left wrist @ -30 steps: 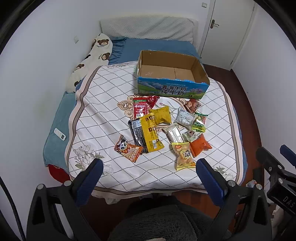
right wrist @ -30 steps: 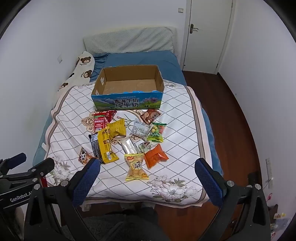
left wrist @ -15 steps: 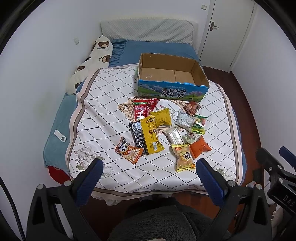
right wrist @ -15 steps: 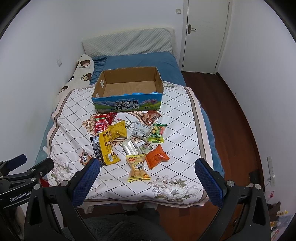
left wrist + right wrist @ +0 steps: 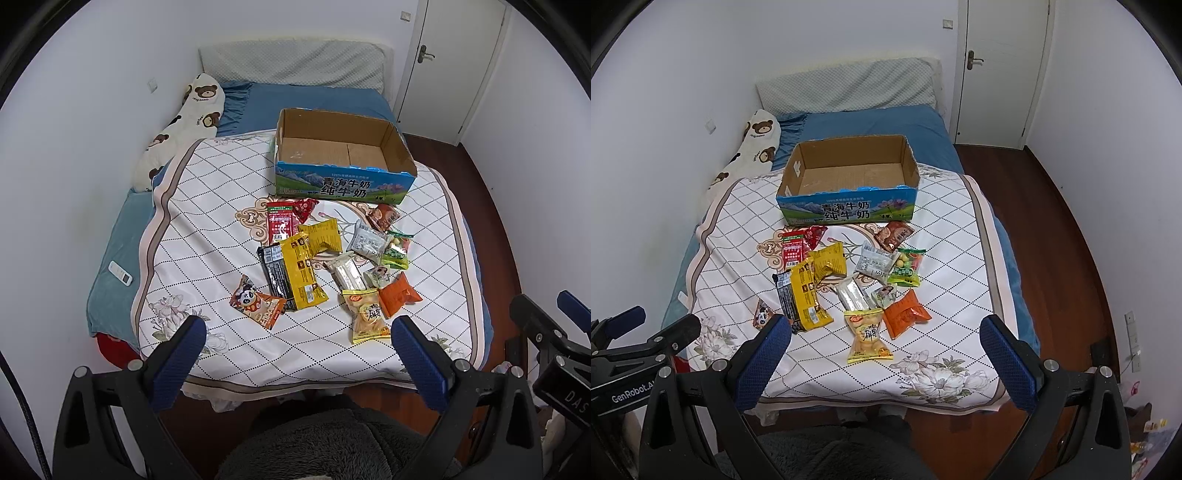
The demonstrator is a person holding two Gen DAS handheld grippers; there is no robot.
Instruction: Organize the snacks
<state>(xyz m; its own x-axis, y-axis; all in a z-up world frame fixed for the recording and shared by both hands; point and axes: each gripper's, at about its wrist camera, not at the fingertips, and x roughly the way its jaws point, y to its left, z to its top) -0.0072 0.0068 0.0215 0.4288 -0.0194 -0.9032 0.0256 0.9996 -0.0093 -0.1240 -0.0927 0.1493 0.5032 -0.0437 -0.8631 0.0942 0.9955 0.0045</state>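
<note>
Several snack packets lie scattered on a quilted white bedspread [image 5: 207, 229], among them a long yellow packet [image 5: 301, 271], an orange packet [image 5: 399, 293] and a panda packet [image 5: 256, 302]. Behind them stands an open, empty cardboard milk box [image 5: 343, 155]; it also shows in the right wrist view [image 5: 849, 177]. My left gripper [image 5: 293, 354] is open and empty, above the bed's near edge. My right gripper [image 5: 884, 354] is open and empty, likewise short of the snacks, with the yellow packet [image 5: 807, 295] ahead of it.
A bear-print pillow [image 5: 177, 129] lies along the left wall. A white remote [image 5: 120, 273] rests on the blue sheet at the left. A white door [image 5: 1001, 70] and wooden floor [image 5: 1063, 258] are to the right. Grey fleece clothing [image 5: 314, 446] fills the bottom.
Both grippers have risen and drawn back slightly, so the bed and snacks sit a little lower and smaller in view. Both stay open; nothing on the bed moved.
</note>
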